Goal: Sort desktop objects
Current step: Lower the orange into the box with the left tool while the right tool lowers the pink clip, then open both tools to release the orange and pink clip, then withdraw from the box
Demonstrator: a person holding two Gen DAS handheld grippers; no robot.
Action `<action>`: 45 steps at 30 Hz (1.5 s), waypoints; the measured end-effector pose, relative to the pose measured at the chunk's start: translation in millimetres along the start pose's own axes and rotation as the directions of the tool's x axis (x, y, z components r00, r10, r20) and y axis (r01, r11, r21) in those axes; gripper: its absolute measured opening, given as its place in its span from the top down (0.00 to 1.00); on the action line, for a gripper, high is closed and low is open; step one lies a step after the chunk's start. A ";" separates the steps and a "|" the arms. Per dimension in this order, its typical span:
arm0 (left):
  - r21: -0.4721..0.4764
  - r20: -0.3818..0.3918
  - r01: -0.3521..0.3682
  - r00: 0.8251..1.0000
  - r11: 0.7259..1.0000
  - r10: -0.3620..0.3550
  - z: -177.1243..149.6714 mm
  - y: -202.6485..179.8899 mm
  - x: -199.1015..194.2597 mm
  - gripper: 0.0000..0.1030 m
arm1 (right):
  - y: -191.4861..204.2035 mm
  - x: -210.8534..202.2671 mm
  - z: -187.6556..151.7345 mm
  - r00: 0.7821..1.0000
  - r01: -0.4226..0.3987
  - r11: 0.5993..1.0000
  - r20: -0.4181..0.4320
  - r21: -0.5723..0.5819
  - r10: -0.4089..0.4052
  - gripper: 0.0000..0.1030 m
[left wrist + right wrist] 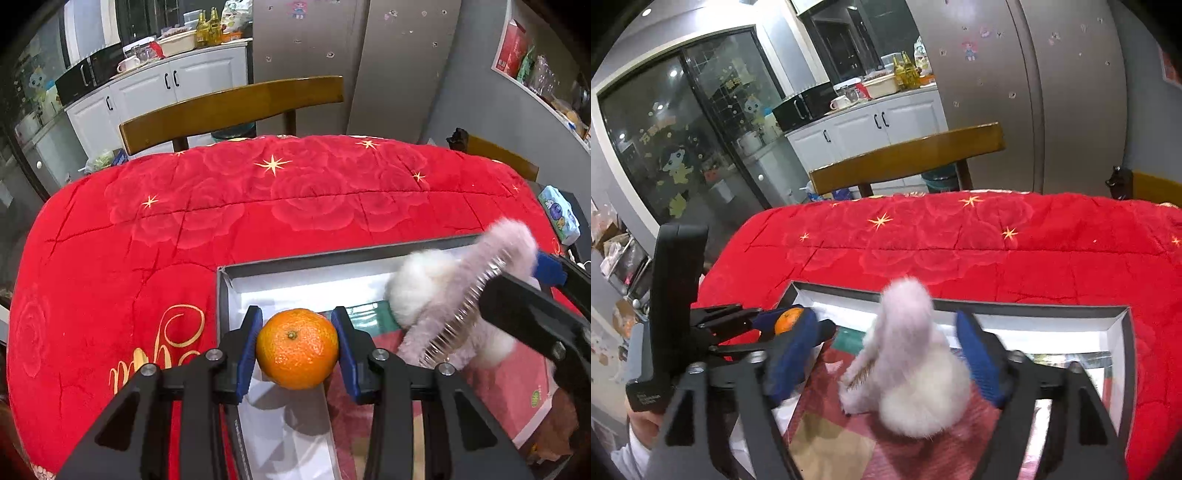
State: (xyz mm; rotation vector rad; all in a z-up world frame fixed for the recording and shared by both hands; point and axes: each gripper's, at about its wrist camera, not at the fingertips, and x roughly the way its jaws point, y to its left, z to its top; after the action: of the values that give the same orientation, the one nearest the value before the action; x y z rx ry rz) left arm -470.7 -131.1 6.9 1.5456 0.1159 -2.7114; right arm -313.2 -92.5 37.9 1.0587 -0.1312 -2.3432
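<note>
From my left wrist, my left tongs (297, 349) are clamped on an orange (297, 349) above the open box (332, 256) on the red-quilted surface (184, 221); gold script there is partly hidden, unreadable.

From my right wrist, my right tongs (886, 354) stand spread, the fluffy brush (908, 362) loose between them over the box.

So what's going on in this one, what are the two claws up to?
A person is sorting things into an open box on a table with a red quilted cover. The left claw is shut on an orange over the box's near left corner. The right claw is open, with a fluffy white hair clip between its blue pads, apparently just let go over the box. The orange is not yet set down.
</note>
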 end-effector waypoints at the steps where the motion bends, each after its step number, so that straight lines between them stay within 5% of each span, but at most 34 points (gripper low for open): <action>1: 0.000 0.000 0.002 1.000 1.000 -0.002 -0.1 -0.2 -1.8 0.59 | 1.0 -1.9 0.4 1.000 0.001 1.000 0.007 -0.004 -0.001 0.00; 3: 0.006 0.007 0.047 0.999 0.999 -0.047 -0.6 -2.6 -5.0 0.43 | 2.6 -4.4 1.0 1.000 0.002 1.000 0.013 -0.008 -0.002 0.00; 5: 0.020 0.014 0.064 0.998 0.998 -0.064 -1.5 -7.0 -8.2 0.13 | 2.5 -5.0 1.1 1.000 -0.004 1.000 0.011 -0.005 0.004 0.00; 7: 0.042 0.022 0.061 0.998 0.997 -0.062 -3.7 -11.8 -10.4 0.09 | 2.0 -4.9 0.8 1.000 -0.004 1.000 0.010 -0.003 0.004 0.00; 31: 0.006 0.120 0.020 0.993 1.000 -0.021 5.9 2.6 -42.3 0.07 | -2.4 -36.5 16.1 0.991 -0.097 0.995 0.090 0.014 0.096 0.00; 45: -0.018 0.188 0.030 0.982 0.999 -0.026 7.6 7.8 -79.2 0.07 | 6.2 -101.2 27.5 0.974 -0.047 0.999 0.222 -0.025 0.051 0.00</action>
State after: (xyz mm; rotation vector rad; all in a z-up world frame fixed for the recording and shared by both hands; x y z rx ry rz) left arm -436.4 -141.1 78.5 1.2835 0.1631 -2.8506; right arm -276.3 -48.1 125.6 0.7711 -0.2153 -2.4074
